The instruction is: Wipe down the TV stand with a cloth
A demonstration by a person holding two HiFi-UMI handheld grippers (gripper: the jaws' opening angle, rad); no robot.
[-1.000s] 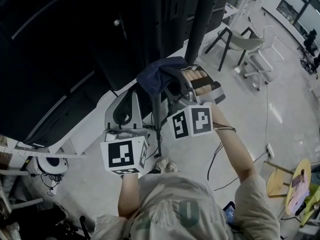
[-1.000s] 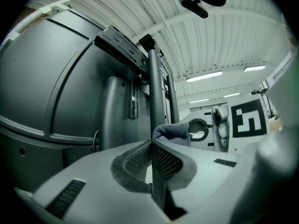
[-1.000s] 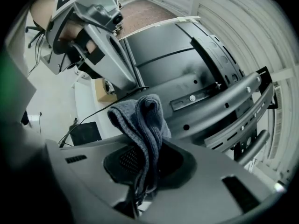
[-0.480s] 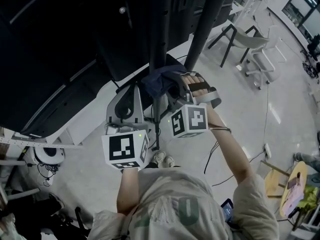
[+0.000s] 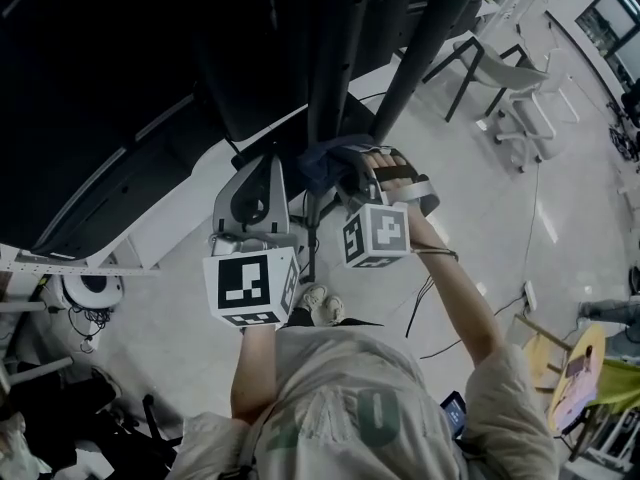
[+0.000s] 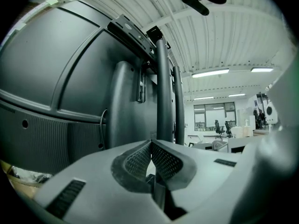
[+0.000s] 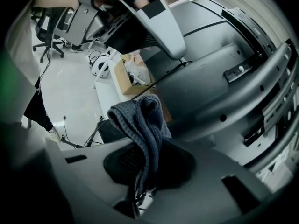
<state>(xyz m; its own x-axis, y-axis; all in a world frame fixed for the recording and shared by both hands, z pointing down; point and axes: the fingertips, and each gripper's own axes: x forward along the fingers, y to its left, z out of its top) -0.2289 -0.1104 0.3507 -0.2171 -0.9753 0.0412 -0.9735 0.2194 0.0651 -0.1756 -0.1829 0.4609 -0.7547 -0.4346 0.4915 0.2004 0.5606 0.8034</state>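
Observation:
The black TV stand's posts [image 5: 335,58] rise in front of me, with the dark back of the TV [image 5: 110,98] to their left. My right gripper [image 5: 338,168] is shut on a dark blue knitted cloth [image 5: 322,160], which is bunched right at the foot of the posts. In the right gripper view the cloth [image 7: 142,125] hangs folded out of the closed jaws, near the stand's grey arm [image 7: 243,92]. My left gripper [image 5: 262,173] is just left of it, shut and holding nothing. Its meshed pads [image 6: 140,160] meet, pointing at a post [image 6: 163,92].
Pale floor lies below, with cables [image 5: 430,308] trailing across it. Chairs [image 5: 495,73] stand at the right behind the posts. A round white device [image 5: 95,293] sits at the left. A cardboard box [image 7: 128,80] lies on a low white surface under the TV.
Both grippers have edged nearer the stand's posts. The cloth, still clamped in the right gripper, now sits close against the posts. The left gripper stays shut and empty.

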